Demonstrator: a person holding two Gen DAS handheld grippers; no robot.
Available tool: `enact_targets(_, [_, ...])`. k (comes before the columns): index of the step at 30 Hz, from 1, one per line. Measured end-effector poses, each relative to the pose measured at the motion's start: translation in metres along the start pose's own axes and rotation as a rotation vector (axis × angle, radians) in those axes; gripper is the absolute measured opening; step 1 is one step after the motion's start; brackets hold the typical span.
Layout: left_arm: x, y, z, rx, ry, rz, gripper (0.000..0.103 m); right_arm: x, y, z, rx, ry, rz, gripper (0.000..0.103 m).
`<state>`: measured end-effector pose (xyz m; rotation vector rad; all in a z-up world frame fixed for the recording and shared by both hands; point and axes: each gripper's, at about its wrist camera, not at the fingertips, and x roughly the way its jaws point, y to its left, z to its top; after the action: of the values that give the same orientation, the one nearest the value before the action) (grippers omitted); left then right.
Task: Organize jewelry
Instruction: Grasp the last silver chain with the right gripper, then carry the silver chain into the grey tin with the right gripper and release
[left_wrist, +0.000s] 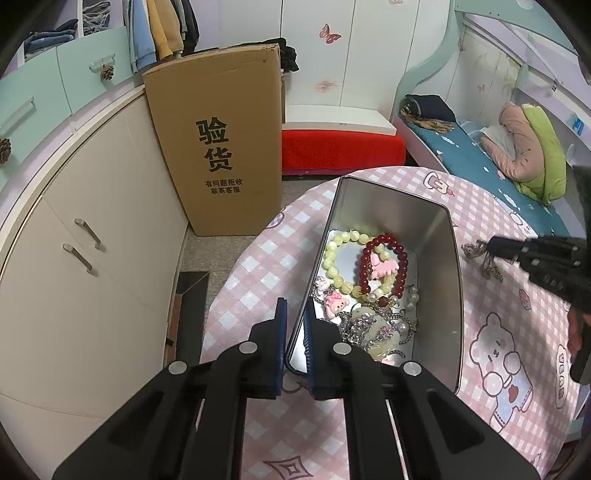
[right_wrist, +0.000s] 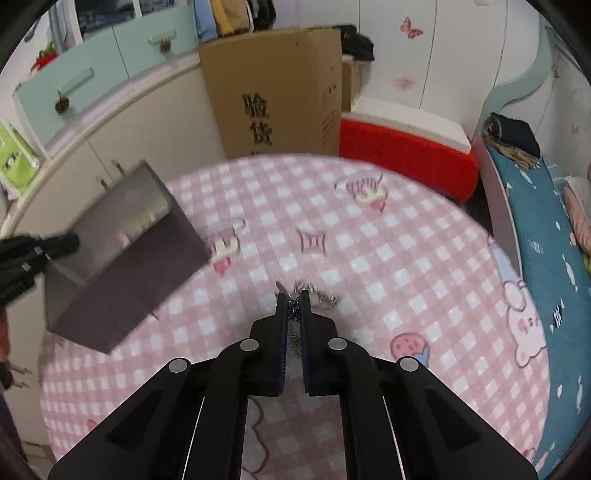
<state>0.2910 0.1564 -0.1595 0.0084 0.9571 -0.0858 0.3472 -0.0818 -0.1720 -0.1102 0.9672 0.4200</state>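
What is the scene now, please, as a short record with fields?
surface: round table with pink checked cloth
tin: metal tin, tilted, open side toward the left camera
tin contents: yellow bracelet, red bracelet, pink charm, chains and pearls
left gripper: jaws shut on the tin's near wall
right gripper: jaws shut on a chain, beside the tin, outside it
chain state: part hangs below the jaws
background: cardboard box, cabinets, bed

both wrist views – close, sharing tablecloth.
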Motion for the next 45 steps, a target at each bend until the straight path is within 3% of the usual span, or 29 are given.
enact_targets(7, [0.000, 0.002, 0.001, -0.003, 0.001, -0.012, 0.007, -0.046, 0.007, 0.028, 0.028, -0.103, 0.070, 0.007])
enact_targets(14, [0.000, 0.004, 0.000, -0.018, -0.003, -0.028, 0.006, -0.093, 0.049, 0.065, -0.040, -0.230, 0.108, 0.005])
enact_targets(20, [0.000, 0.006, 0.000, -0.024, -0.005, -0.040, 0.006, -0.113, 0.086, 0.089, -0.096, -0.283, 0.153, 0.005])
enact_targets(28, [-0.001, 0.006, 0.000, -0.020, -0.003, -0.050, 0.006, -0.086, 0.116, 0.089, -0.139, -0.212, 0.176, 0.006])
enact_targets(38, [-0.001, 0.007, 0.000, -0.020, 0.001, -0.054, 0.006, -0.002, 0.122, 0.060, -0.118, -0.019, 0.150, 0.006])
enact_targets(45, [-0.001, 0.006, 0.000, -0.014, 0.004, -0.052, 0.006, -0.001, 0.111, 0.050, -0.069, -0.015, 0.141, 0.009])
